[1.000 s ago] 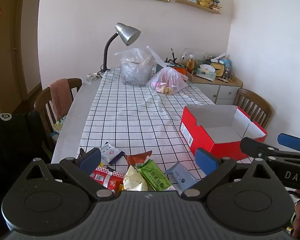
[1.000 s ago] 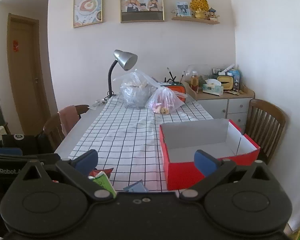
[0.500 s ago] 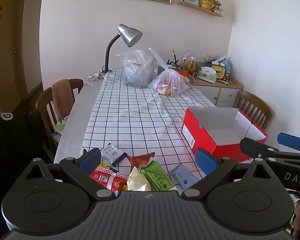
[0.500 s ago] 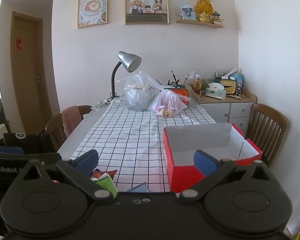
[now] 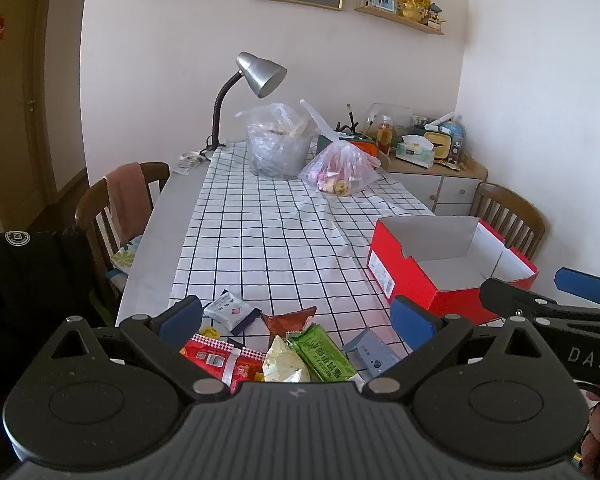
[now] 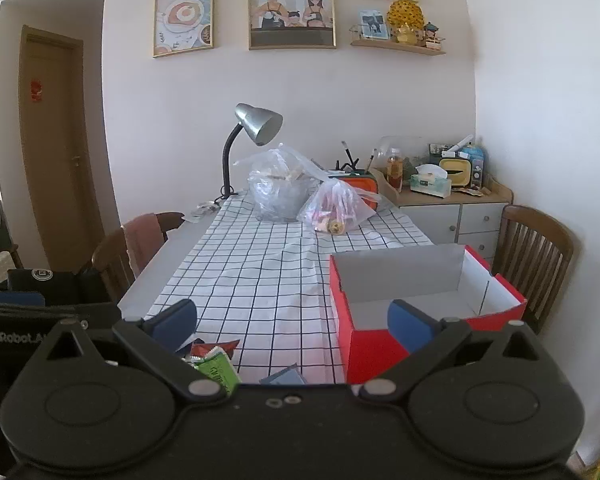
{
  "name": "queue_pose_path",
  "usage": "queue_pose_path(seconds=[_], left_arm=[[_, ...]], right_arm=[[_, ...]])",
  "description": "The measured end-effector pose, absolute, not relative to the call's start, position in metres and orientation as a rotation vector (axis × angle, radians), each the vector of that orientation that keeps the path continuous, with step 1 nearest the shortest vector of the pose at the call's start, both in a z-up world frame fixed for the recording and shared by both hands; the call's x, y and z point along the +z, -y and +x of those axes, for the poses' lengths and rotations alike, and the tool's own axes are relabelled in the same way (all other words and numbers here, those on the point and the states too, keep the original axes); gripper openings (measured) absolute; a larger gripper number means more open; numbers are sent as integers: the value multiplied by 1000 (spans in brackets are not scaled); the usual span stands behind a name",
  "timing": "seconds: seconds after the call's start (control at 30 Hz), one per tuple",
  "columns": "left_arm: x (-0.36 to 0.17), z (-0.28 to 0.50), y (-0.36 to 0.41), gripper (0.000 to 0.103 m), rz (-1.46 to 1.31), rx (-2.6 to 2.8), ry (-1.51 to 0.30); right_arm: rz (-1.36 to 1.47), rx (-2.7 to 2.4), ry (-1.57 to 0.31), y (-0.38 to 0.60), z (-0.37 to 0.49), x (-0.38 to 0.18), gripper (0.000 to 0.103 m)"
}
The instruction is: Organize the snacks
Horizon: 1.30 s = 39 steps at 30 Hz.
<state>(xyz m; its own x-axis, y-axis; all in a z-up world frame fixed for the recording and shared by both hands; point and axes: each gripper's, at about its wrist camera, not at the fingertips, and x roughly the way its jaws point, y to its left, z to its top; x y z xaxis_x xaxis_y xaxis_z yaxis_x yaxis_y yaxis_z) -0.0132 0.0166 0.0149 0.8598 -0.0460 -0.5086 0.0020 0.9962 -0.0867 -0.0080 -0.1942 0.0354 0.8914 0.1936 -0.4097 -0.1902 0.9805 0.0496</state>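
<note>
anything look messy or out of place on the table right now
Yes: the snack packets lie in a loose, overlapping heap at the near edge of the checked tablecloth, while the red box beside them sits open and empty. Nothing looks spilled or damaged.

Long grey table [image 5: 156, 240], most of its top covered by a white cloth with a black grid [image 5: 268, 240].
Near end: loose cluster of snack packets: red packet [image 5: 216, 360], pale yellow crinkled packet [image 5: 284, 364], green packet [image 5: 324, 354], brown-red foil packet [image 5: 288, 318], small white-and-dark sachet [image 5: 230, 310], grey-blue carton [image 5: 372, 354] possibly lying flat.
Right edge: open red cardboard box with white interior [image 5: 404, 276].
Far end: clear plastic bag [image 5: 278, 148], pinkish plastic bag [image 5: 340, 164], silver gooseneck desk lamp [image 5: 256, 76].
</note>
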Motion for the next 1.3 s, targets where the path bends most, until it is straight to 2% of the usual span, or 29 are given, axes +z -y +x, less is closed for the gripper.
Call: queue_pose_path(seconds=[1.07, 1.3], left_arm=[[11, -8, -17, 101, -93, -43, -541], [-2, 4, -29, 101, -133, -14, -598]], right_arm=[[-12, 201, -402, 188, -12, 36, 103], [-27, 267, -472, 186, 11, 20, 103]])
